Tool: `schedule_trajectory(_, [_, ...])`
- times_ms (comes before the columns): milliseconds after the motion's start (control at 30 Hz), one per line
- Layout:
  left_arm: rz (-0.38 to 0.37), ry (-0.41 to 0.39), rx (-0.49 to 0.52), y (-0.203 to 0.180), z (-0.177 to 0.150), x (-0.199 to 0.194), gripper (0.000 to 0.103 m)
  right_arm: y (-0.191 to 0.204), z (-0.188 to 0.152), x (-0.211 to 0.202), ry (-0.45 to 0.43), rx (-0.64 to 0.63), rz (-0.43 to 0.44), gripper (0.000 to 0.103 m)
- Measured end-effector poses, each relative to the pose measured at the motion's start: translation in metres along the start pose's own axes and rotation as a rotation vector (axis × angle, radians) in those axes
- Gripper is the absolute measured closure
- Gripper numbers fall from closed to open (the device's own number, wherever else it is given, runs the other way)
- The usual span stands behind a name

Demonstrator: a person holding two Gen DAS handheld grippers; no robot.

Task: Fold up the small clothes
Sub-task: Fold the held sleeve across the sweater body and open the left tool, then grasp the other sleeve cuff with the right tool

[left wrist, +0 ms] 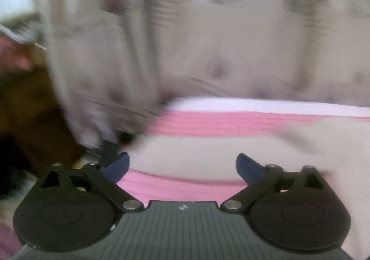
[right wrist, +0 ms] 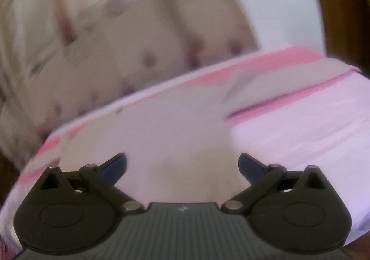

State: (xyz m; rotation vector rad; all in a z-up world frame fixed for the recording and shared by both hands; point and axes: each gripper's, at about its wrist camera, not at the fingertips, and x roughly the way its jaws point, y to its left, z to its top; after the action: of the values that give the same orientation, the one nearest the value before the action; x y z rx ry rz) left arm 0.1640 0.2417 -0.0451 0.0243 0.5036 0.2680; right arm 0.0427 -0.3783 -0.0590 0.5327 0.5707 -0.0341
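Note:
Both views are blurred by motion. A pale beige small garment (left wrist: 208, 146) lies on a pink-and-white striped cloth (left wrist: 208, 121). My left gripper (left wrist: 182, 165) is open and empty, its blue-tipped fingers (left wrist: 116, 166) spread just above the garment's near edge. In the right wrist view the same beige garment (right wrist: 161, 121) lies flat on the pink and white cloth (right wrist: 300, 121). My right gripper (right wrist: 182, 165) is open and empty over the garment's near part.
A beige patterned curtain or bedcover (left wrist: 161, 40) fills the background, also in the right wrist view (right wrist: 115, 40). Dark brown wooden furniture (left wrist: 30, 109) stands at the left, and a brown wooden edge (right wrist: 342, 5) at the far right.

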Motion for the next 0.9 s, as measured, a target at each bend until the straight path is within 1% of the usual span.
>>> schedule_trajectory(100, [-0.169,0.066,-0.077,-0.056,-0.014,-0.005,0.007,-0.060,0.030,0.010,-0.027,0.139,-0.030,0.000])
schedule_trajectory(133, [-0.212,0.089,-0.106,-0.069,-0.025,-0.008,0.007,-0.084,0.042,0.014,-0.044,0.200,-0.034,0.000])
schedule_trajectory(200, [-0.285,0.121,-0.160,-0.096,-0.034,-0.007,0.007,-0.125,0.060,0.020,-0.083,0.280,-0.053,0.000])
schedule_trajectory(233, [-0.289,0.121,-0.168,-0.106,-0.039,-0.006,0.007,-0.141,0.067,0.023,-0.098,0.309,-0.065,0.004])
schedule_trajectory(267, [-0.286,0.120,-0.170,-0.114,-0.042,-0.003,0.007,-0.165,0.078,0.028,-0.106,0.357,-0.072,0.007])
schedule_trajectory(300, [-0.288,0.121,-0.173,-0.122,-0.047,-0.001,0.007,-0.185,0.085,0.033,-0.109,0.399,-0.068,0.009])
schedule_trajectory(367, [-0.286,0.112,-0.159,-0.132,-0.054,0.002,0.007,-0.226,0.099,0.040,-0.137,0.500,-0.090,0.016])
schedule_trajectory(433, [-0.256,0.103,-0.118,-0.140,-0.060,0.005,0.006,-0.269,0.113,0.049,-0.162,0.593,-0.098,0.019])
schedule_trajectory(467, [-0.250,0.108,-0.103,-0.143,-0.060,0.003,0.006,-0.286,0.118,0.052,-0.178,0.620,-0.118,0.019])
schedule_trajectory(500, [-0.244,0.098,-0.099,-0.145,-0.062,0.001,0.006,-0.298,0.122,0.057,-0.189,0.640,-0.120,0.019])
schedule_trajectory(567, [-0.215,0.073,-0.108,-0.141,-0.060,-0.002,0.002,-0.324,0.127,0.069,-0.191,0.688,-0.107,0.019])
schedule_trajectory(600, [-0.199,0.064,-0.109,-0.142,-0.062,-0.004,0.002,-0.332,0.127,0.074,-0.194,0.711,-0.105,0.019])
schedule_trajectory(667, [-0.188,0.061,-0.091,-0.146,-0.061,-0.005,0.001,-0.347,0.123,0.082,-0.199,0.755,-0.062,0.021])
schedule_trajectory(733, [-0.168,0.075,-0.061,-0.151,-0.058,-0.002,0.000,-0.345,0.128,0.093,-0.208,0.730,-0.048,0.021])
schedule_trajectory(800, [-0.153,0.087,-0.028,-0.156,-0.058,-0.001,0.000,-0.345,0.135,0.106,-0.193,0.716,-0.036,0.021])
schedule_trajectory(900, [-0.133,0.085,0.020,-0.165,-0.059,-0.002,0.000,-0.341,0.145,0.120,-0.156,0.681,-0.067,0.021])
